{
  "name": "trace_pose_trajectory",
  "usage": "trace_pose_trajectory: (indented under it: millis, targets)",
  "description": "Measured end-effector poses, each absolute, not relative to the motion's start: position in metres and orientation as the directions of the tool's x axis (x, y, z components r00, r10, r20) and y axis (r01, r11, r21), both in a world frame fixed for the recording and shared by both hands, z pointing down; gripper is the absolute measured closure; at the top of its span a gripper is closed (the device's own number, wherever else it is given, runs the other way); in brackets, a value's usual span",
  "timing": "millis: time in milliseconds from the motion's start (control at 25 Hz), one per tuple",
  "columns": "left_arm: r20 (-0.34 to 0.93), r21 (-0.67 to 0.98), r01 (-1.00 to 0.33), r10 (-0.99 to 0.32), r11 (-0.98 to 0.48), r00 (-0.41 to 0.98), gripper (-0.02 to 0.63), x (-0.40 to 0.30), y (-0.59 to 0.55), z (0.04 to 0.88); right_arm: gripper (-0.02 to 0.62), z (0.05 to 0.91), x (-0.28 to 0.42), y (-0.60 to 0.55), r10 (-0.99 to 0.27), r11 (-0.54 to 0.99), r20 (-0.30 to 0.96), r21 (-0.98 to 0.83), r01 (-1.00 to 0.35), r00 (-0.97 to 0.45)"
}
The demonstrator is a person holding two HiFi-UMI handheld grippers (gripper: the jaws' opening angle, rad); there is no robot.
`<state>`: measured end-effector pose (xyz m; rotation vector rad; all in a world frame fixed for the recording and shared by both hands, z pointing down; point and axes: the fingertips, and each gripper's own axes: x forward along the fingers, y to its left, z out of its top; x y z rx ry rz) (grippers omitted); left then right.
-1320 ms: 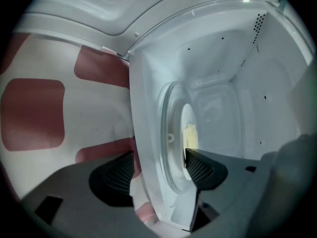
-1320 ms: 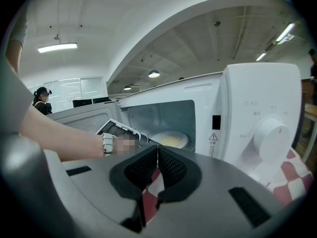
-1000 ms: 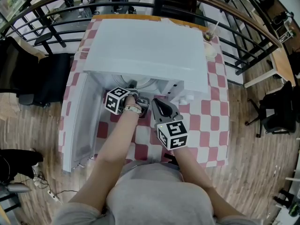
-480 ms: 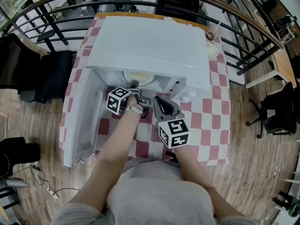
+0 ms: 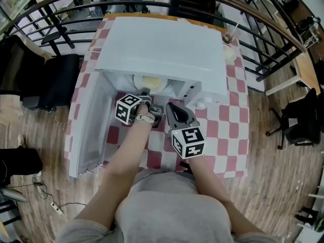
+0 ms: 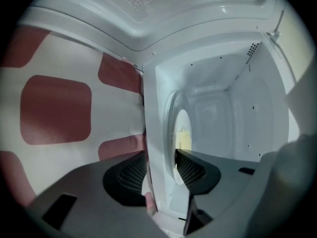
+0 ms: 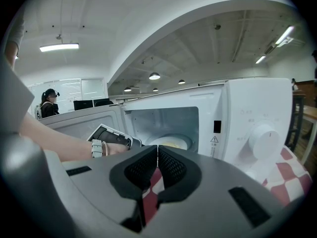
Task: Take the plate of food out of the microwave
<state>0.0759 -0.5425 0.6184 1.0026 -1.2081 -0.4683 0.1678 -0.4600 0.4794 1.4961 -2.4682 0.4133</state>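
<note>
Head view, one boxy white microwave (image 5: 162, 49) at checked surface's (image 5: 228, 130) far edge, one round plate (image 5: 139, 82) of yellow food (image 5: 152, 81) inside, left gripper view, left claw (image 6: 161, 172) just been closing, gapped round plate rim, right gripper view, right claw's (image 7: 157, 170) meshed pads (image 7: 173, 167) together, empty

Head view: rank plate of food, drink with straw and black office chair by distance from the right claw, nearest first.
From the right claw:
1. Plate of food: inside the open microwave, just ahead and to the left.
2. Drink with straw: far right corner of the table.
3. Black office chair: on the floor, beyond the table's right edge.
</note>
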Motion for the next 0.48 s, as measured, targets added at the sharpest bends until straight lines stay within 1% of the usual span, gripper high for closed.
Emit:
trace_pose_trajectory:
  millis: [200,480]
  targets:
    - [0.538,0.843,-0.205,-0.78,0.497,0.321,0.492,0.074,-0.544,0.61,0.569,0.477,0.167,-0.459,-0.829,0.441,0.327,-0.12,-0.89,-0.455]
    - [0.518,0.855,-0.208,-0.791,0.475,0.324,0.555,0.073,-0.546,0.603,0.569,0.476,0.169,-0.458,-0.829,0.441,0.328,-0.115,-0.89,-0.453]
